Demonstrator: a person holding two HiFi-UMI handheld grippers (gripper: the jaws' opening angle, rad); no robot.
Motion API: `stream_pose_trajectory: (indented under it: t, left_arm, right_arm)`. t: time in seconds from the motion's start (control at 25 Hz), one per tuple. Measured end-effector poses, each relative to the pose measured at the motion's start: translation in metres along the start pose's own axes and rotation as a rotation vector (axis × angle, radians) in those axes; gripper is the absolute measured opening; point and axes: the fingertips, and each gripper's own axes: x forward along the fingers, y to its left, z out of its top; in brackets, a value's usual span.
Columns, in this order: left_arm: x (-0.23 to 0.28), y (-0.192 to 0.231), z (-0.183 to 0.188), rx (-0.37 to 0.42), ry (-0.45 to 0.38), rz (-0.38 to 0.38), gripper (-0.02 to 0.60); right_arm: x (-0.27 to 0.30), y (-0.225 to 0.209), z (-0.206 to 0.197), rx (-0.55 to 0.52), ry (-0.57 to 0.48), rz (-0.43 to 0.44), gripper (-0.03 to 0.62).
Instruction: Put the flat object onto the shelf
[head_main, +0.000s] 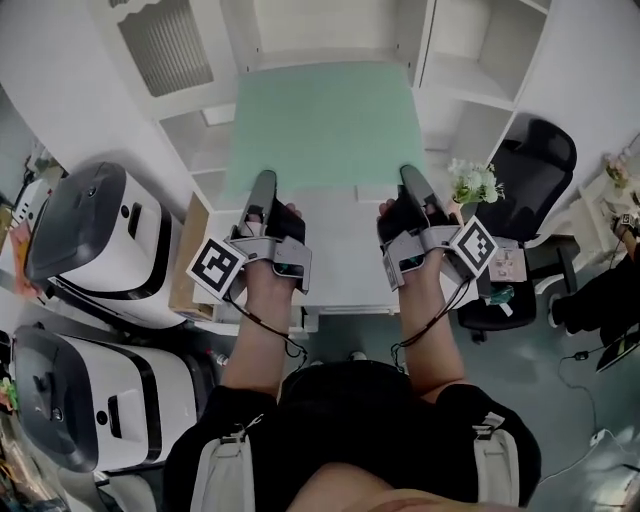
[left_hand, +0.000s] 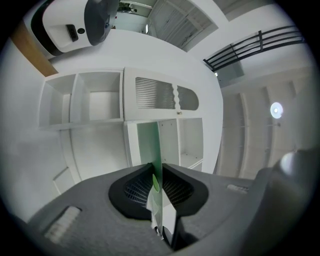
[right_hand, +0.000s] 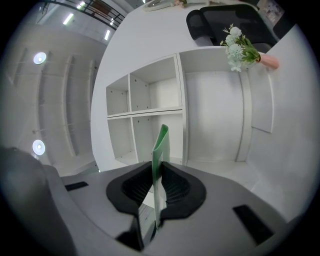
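A pale green flat board (head_main: 325, 125) is held level in front of me, over a white shelf unit (head_main: 470, 75). My left gripper (head_main: 262, 195) is shut on the board's near left edge. My right gripper (head_main: 412, 185) is shut on its near right edge. In the left gripper view the board (left_hand: 150, 145) shows edge-on, running from the left gripper (left_hand: 156, 187) toward the open shelf compartments (left_hand: 95, 100). The right gripper view shows the same thin green edge (right_hand: 161, 145) clamped in the right gripper (right_hand: 156, 187), with empty white compartments (right_hand: 150, 95) behind.
Two white and grey machines (head_main: 90, 240) stand at the left. A black office chair (head_main: 530, 160) and a small vase of white flowers (head_main: 475, 182) are at the right. A white surface (head_main: 340, 270) lies below the board's near edge.
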Motion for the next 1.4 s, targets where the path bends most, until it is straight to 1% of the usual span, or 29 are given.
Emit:
stream_pose_trajectory:
  t: [0.2,0.44,0.6,0.88,1.28,1.4]
  left_arm:
    - [0.003,-0.002,-0.002,-0.003,0.016,-0.001,0.050]
    - [0.002,-0.003,-0.001,0.002,0.012,-0.010,0.051]
    - [0.002,0.005,-0.002,-0.013,0.002,0.017,0.054]
    - [0.068,0.021,-0.001,0.002,-0.012,0.071,0.057]
    - [0.109,0.036,0.008,-0.005,-0.005,0.088,0.058]
    - [0.133,0.047,0.014,-0.009,-0.002,0.103,0.058]
  right_arm:
    - [-0.002,0.001,0.001,0.012,-0.017,-0.006,0.051]
    - [-0.003,-0.001,0.000,0.027,-0.024,0.002,0.051]
    - [-0.001,-0.001,0.003,0.037,-0.036,0.006,0.054]
    - [0.053,-0.018,0.044,0.077,-0.050,-0.029,0.055]
    - [0.087,-0.031,0.060,0.086,-0.059,-0.042,0.057]
    - [0.110,-0.042,0.069,0.091,-0.061,-0.060,0.057]
